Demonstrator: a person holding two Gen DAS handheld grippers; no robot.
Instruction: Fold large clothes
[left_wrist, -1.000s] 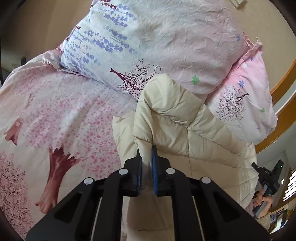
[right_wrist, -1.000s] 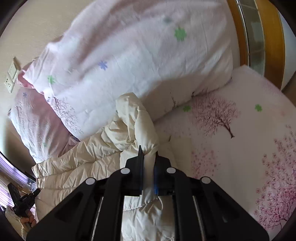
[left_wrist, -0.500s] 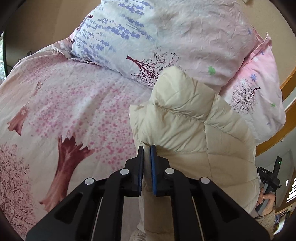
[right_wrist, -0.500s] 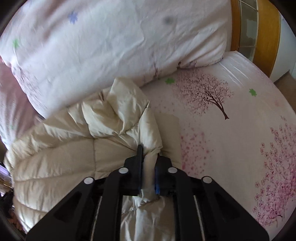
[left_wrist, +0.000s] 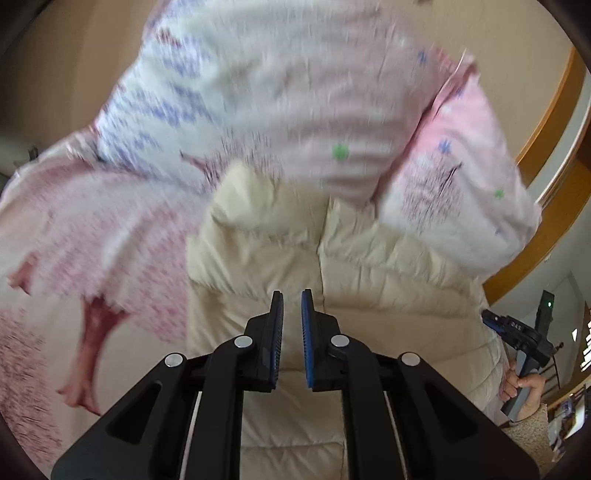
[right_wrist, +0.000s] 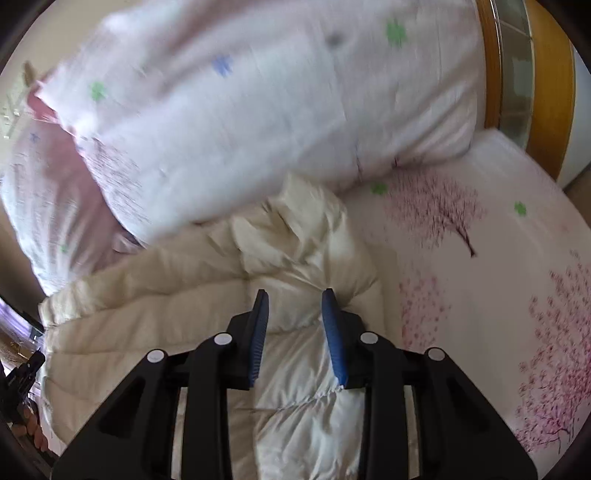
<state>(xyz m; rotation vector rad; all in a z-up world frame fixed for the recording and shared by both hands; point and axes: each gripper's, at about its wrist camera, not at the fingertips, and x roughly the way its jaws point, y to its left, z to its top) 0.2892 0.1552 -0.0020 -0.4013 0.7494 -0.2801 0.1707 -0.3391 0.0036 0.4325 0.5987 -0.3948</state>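
A cream quilted puffer jacket (left_wrist: 332, 266) lies folded on the bed, its far end against the pillows. My left gripper (left_wrist: 291, 299) hovers above its near part with the jaws a little apart and nothing between them. In the right wrist view the same jacket (right_wrist: 207, 314) lies below my right gripper (right_wrist: 293, 295), which is open and empty above the bunched folded end. The other gripper (left_wrist: 517, 332) shows in the person's hand at the right edge of the left wrist view.
Two floral pillows (left_wrist: 280, 85) (right_wrist: 258, 110) lean at the head of the bed. The pink tree-print bed sheet (left_wrist: 74, 229) (right_wrist: 480, 258) spreads on both sides of the jacket. A wooden headboard frame (right_wrist: 546, 81) stands at the right.
Both grippers held folds of the jacket half a second ago. Now both have let go and lifted back; the jacket has dropped flat. The views are blurred by motion.
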